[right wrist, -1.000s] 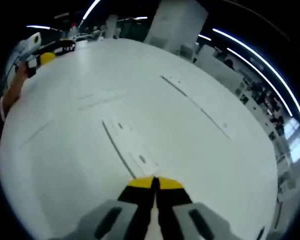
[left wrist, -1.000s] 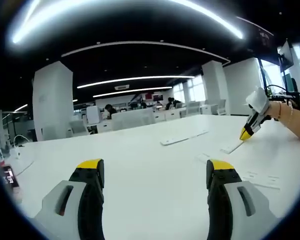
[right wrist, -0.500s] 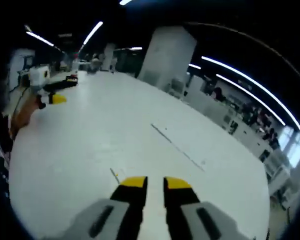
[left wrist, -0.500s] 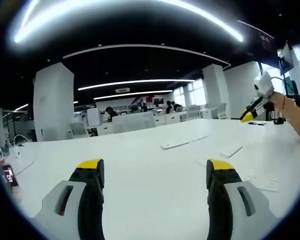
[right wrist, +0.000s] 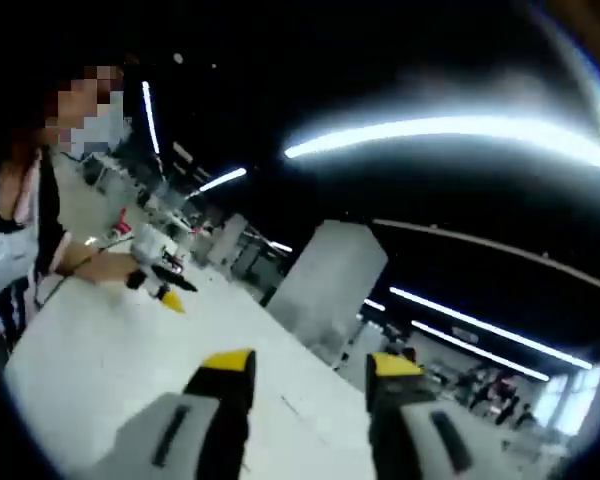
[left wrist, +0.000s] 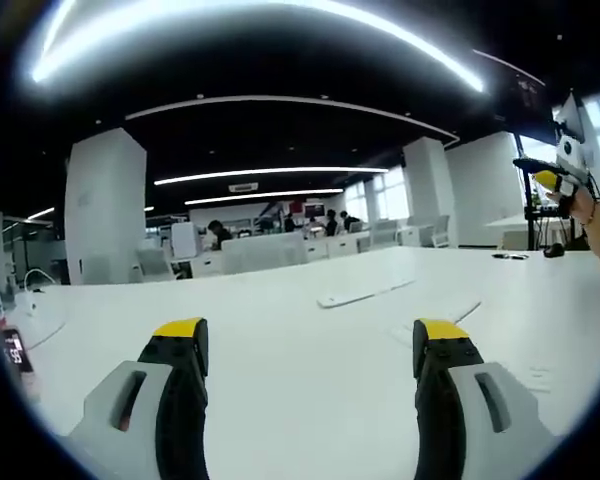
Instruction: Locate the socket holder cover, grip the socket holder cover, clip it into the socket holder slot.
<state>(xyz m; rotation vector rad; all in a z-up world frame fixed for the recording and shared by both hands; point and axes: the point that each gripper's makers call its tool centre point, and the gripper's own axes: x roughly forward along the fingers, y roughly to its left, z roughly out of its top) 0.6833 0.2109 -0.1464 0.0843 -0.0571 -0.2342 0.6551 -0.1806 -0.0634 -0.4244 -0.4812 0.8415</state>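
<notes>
In the left gripper view my left gripper [left wrist: 310,338] is open with nothing between its jaws, low over the white table [left wrist: 280,340]. A long flat white strip [left wrist: 365,292] lies ahead of it on the table. A shorter white strip [left wrist: 467,310] lies to its right; I cannot tell which is the socket holder cover. My right gripper [left wrist: 548,178] hangs high at the right edge, held by a hand [left wrist: 592,212]. In the right gripper view my right gripper [right wrist: 310,365] is open and empty, pointing above the table [right wrist: 90,350]. The left gripper [right wrist: 165,290] shows small at the left.
A small device with red digits [left wrist: 15,352] sits at the table's left edge. Dark cables and small items [left wrist: 540,250] lie at the far right. A person [right wrist: 20,230] stands at the left of the right gripper view. Desks, chairs and pillars fill the room behind.
My right gripper, shut low at the shorter strip a second ago, has opened and risen well clear of the table. The left gripper has stayed put and open.
</notes>
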